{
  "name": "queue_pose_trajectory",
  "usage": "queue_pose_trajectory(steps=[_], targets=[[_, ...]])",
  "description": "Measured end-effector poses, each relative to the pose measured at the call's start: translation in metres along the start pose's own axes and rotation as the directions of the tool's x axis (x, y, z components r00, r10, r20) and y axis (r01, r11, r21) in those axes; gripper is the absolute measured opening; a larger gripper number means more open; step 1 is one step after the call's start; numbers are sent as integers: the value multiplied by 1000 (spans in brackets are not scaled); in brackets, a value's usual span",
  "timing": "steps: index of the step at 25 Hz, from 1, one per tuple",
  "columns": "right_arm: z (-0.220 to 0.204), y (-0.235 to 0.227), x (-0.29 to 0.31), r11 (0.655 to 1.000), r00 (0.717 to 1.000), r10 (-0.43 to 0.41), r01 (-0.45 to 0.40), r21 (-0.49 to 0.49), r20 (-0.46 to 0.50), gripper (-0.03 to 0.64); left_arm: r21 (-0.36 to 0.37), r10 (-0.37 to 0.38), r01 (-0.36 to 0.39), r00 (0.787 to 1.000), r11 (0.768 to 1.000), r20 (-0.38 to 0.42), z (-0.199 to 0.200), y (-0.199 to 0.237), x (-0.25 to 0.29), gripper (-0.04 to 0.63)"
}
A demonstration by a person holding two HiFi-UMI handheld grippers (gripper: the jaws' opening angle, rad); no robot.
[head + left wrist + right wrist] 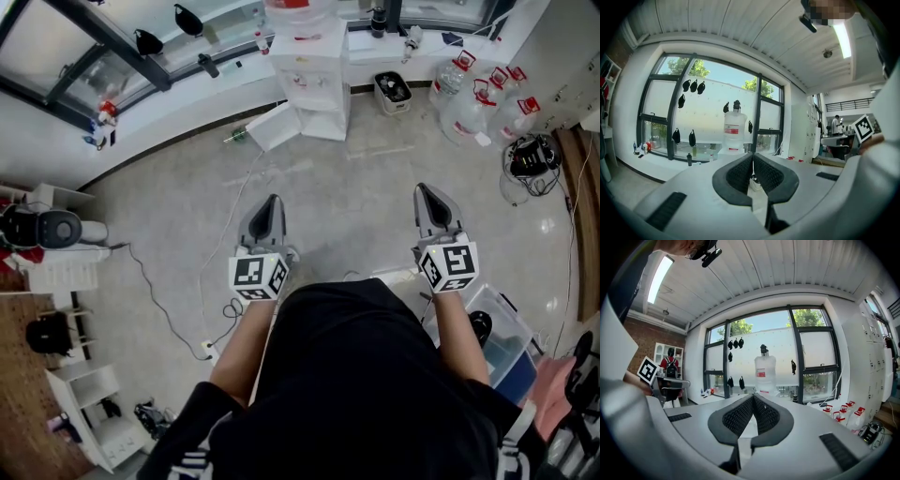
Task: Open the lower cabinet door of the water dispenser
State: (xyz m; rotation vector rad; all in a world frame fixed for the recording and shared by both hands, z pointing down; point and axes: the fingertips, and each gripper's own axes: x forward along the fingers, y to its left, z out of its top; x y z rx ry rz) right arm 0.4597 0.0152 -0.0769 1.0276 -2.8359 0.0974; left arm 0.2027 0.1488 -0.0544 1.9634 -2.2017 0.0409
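The white water dispenser [314,84] stands against the far wall under the window, with a clear bottle [735,129] on top. A white panel [274,126] juts out at an angle from its lower left side; it looks like the lower cabinet door standing open. Both grippers hover over the floor, well short of the dispenser and pointing toward it. My left gripper [273,200] is shut with nothing between its pads [740,174]. My right gripper [425,189] is shut and empty too, its pads [765,414] touching. The bottle [765,373] shows just above the right gripper's tips.
Several large water jugs [473,103] stand right of the dispenser, and a small bin [392,92] sits beside it. A cable [230,220] trails across the floor on the left. A clear plastic box [504,336] lies near my right side. White shelves [58,270] are at far left.
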Motion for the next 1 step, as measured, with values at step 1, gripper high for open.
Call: queue_pose_trajectory(steps=[1], targets=[[0, -1, 0, 1000, 1000, -1, 1, 0, -1, -2, 0, -1, 1, 1000, 1000, -1, 0, -1, 0, 6]])
